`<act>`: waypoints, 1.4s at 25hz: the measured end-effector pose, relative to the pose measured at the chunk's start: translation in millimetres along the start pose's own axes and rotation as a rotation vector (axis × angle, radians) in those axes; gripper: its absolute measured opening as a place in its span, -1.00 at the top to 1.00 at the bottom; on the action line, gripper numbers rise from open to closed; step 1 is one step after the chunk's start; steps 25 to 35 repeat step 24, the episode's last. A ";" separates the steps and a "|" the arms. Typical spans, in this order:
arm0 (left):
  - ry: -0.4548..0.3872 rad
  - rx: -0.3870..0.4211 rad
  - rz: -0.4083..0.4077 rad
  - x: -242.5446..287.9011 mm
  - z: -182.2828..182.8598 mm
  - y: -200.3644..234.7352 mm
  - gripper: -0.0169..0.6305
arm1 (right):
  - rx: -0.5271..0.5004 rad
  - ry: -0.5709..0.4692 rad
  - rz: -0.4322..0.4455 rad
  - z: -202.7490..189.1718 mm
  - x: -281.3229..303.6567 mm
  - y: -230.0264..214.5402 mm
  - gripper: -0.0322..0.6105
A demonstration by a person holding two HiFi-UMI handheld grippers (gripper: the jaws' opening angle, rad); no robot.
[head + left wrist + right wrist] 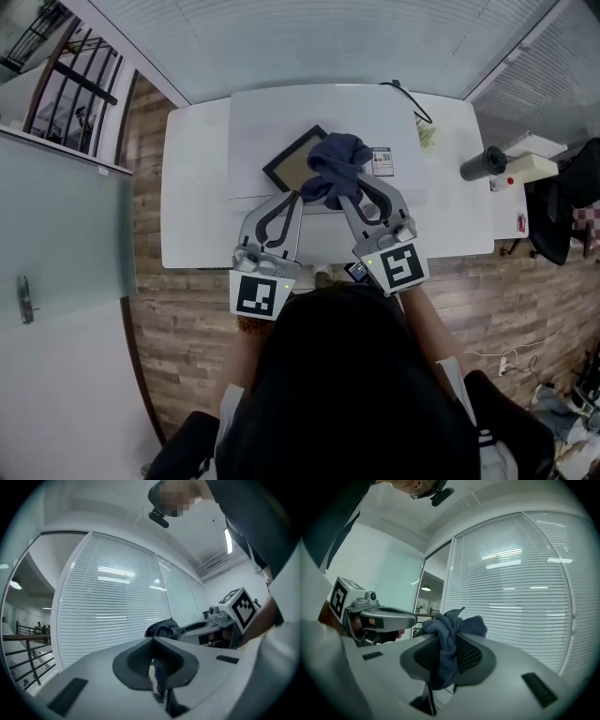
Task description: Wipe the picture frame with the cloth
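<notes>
1. one picture frame (292, 161)
2. one dark blue cloth (336, 161)
3. two grippers: the left gripper (296, 195) and the right gripper (345, 197)
4. one white tabletop (197, 187)
5. one small printed card (382, 161)
6. one black cylinder (483, 163)
7. one black cable (417, 108)
8. one white box (530, 167)

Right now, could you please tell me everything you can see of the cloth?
The cloth is dark blue, soft and fuzzy-looking, like microfibre. It is crumpled into a loose bunch, not spread flat. The right gripper is shut on one fold, with the bulk puffing out beyond its jaws and a strip trailing back between them. In the head view it covers the right part of the frame on the white table; whether it touches the frame cannot be told.
</notes>
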State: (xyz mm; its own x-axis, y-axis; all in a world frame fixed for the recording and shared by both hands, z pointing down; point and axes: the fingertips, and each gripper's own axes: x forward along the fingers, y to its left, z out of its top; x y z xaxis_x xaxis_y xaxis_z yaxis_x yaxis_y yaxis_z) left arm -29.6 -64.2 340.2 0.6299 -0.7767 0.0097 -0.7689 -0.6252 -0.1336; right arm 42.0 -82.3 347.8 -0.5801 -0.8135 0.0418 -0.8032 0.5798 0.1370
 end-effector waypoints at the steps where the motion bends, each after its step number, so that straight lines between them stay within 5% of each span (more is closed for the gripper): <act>1: 0.015 -0.011 0.012 -0.9 -3.0 0.3 0.93 | 0.005 0.002 0.001 -1.0 0.1 3.1 0.69; 12: 0.035 -0.072 -0.013 0.9 -16.8 -1.7 0.93 | 0.026 0.023 0.019 -9.3 -0.8 8.4 0.69; 35: 0.068 -0.065 0.000 -12.4 -28.8 1.5 0.93 | 0.012 0.048 -0.007 -23.3 0.0 -14.4 0.69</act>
